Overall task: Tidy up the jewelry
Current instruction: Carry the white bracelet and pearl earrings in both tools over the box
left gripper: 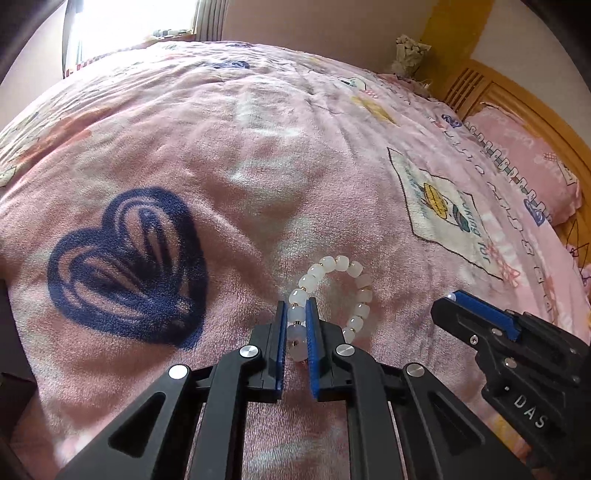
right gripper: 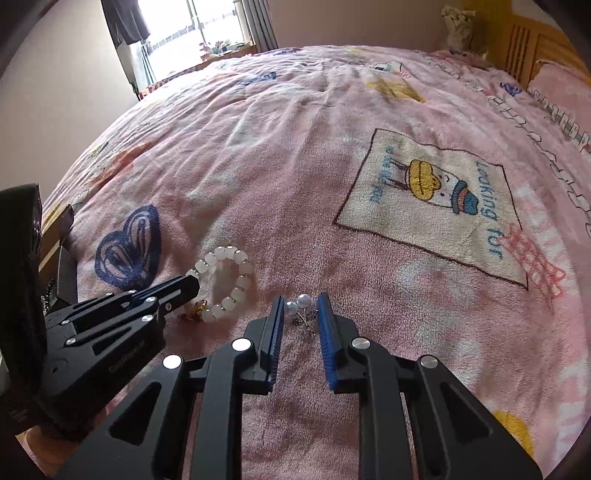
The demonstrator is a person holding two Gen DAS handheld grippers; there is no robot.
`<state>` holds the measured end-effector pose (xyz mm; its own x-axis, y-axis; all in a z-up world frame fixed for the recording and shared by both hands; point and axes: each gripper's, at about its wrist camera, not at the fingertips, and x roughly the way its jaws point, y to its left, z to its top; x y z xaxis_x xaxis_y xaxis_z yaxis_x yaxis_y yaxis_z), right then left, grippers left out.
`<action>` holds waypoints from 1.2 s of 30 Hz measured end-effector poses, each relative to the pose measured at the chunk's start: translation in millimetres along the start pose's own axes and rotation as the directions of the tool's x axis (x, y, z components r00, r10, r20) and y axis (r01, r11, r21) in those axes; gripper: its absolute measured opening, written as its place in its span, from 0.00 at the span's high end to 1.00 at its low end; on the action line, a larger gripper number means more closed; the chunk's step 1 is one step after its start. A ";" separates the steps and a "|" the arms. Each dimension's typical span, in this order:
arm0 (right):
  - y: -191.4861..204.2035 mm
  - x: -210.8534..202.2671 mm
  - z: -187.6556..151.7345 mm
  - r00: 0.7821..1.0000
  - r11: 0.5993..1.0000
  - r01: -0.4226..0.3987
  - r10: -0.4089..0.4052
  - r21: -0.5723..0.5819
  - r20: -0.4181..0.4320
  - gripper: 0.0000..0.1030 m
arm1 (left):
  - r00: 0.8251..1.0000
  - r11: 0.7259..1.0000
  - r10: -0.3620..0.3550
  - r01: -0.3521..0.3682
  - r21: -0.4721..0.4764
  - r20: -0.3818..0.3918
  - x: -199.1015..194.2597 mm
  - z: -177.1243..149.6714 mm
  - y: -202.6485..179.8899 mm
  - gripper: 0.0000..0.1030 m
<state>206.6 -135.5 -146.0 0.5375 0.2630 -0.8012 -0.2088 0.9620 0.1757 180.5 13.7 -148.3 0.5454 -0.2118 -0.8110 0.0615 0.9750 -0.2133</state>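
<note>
Both wrist views low, close over blanket (left gripper: 258, 147), facing window, sharing bracelet (right gripper: 225, 280)

Daylight from a window (right gripper: 207, 33) at top left, blown out to white w/ no detail in either view. The pink blanket (left gripper: 280, 155) is evenly lit, soft shadows only in its folds. Strong fisheye bend: bed bulges like a dome, dark vignette at the corners. Centre fairly sharp; edges soft. Small glare spots on the metal screws (right gripper: 242, 345) of the near gripper.
</note>
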 end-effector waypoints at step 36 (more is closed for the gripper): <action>171.8 -119.4 17.1 0.959 0.950 -0.220 0.252 -0.220 0.129 0.82 | 0.891 0.926 0.368 -0.324 -0.196 0.267 -226.4 -26.2 108.9 0.89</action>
<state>120.5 -0.4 -10.4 0.5683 0.5044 -0.6501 -0.4963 0.8403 0.2181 41.8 166.1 -2.2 0.7318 0.1877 -0.6551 -0.2830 0.9582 -0.0416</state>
